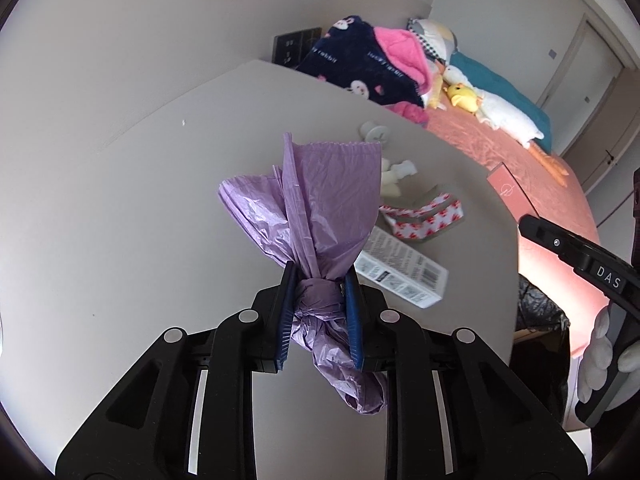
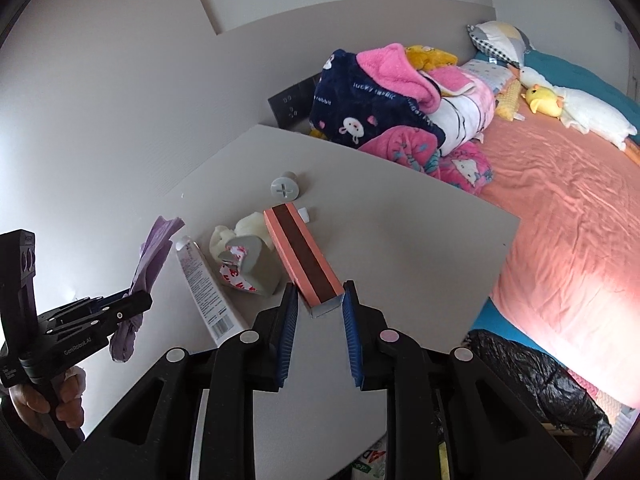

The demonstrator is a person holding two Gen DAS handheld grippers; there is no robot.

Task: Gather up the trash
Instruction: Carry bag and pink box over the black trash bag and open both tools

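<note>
My left gripper [image 1: 319,280] is shut on a knotted purple plastic bag [image 1: 320,200] and holds it above the grey table [image 1: 140,220]. The bag also shows in the right wrist view [image 2: 150,256], held by the left gripper [image 2: 132,300]. My right gripper [image 2: 319,296] is open, its fingers either side of the near end of a long pink-and-brown box [image 2: 302,258] lying on the table [image 2: 400,240]. In the left wrist view the right gripper's body is visible at the right edge, its fingertips out of frame.
On the table lie a white printed box [image 1: 404,276] [image 2: 208,288], a red-patterned carton [image 1: 424,218] [image 2: 248,268], cream lumps [image 2: 240,234] and a grey round cap [image 2: 285,189]. A black-lined bin [image 2: 532,384] stands below the table's right edge. A bed [image 2: 560,200] with blankets and toys lies beyond.
</note>
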